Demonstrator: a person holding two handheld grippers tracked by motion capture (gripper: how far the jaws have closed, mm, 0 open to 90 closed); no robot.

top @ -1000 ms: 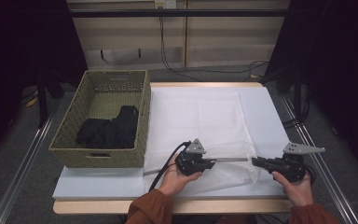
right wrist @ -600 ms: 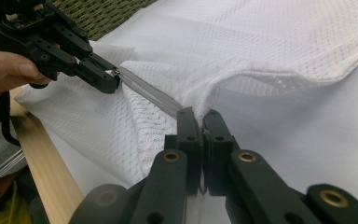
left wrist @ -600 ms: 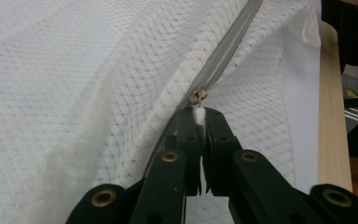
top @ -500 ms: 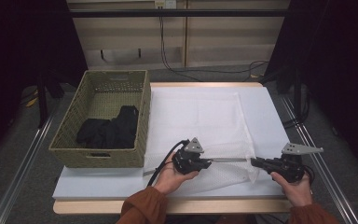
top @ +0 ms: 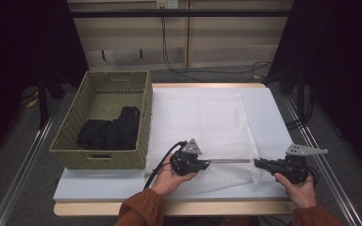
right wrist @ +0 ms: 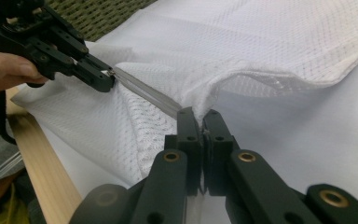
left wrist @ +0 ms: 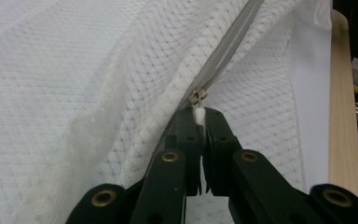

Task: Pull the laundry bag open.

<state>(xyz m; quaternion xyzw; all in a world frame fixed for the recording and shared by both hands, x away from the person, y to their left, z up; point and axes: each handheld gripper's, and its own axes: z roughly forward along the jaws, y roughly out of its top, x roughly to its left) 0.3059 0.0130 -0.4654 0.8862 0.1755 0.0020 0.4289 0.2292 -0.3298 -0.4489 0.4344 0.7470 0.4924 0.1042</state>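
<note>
High view showed me a white table (top: 273, 122) amid dark surroundings; mesh bag (top: 202, 117) near its front edge. Left gripper (top: 202, 165) pinched the zipper pull (left wrist: 198, 97), right gripper (top: 259, 163) clamped the bag's corner. Basket (top: 70, 141) contents stayed indistinct.

The mesh bag (top: 202, 127) is white with a fine diamond weave; its zip (left wrist: 223, 51) is grey with a brass slider (left wrist: 198, 96). At nine o'clock, an olive woven basket (top: 70, 136) holds black cloth (top: 108, 132). The tabletop (top: 273, 113) is pale, edged in light wood.
</note>
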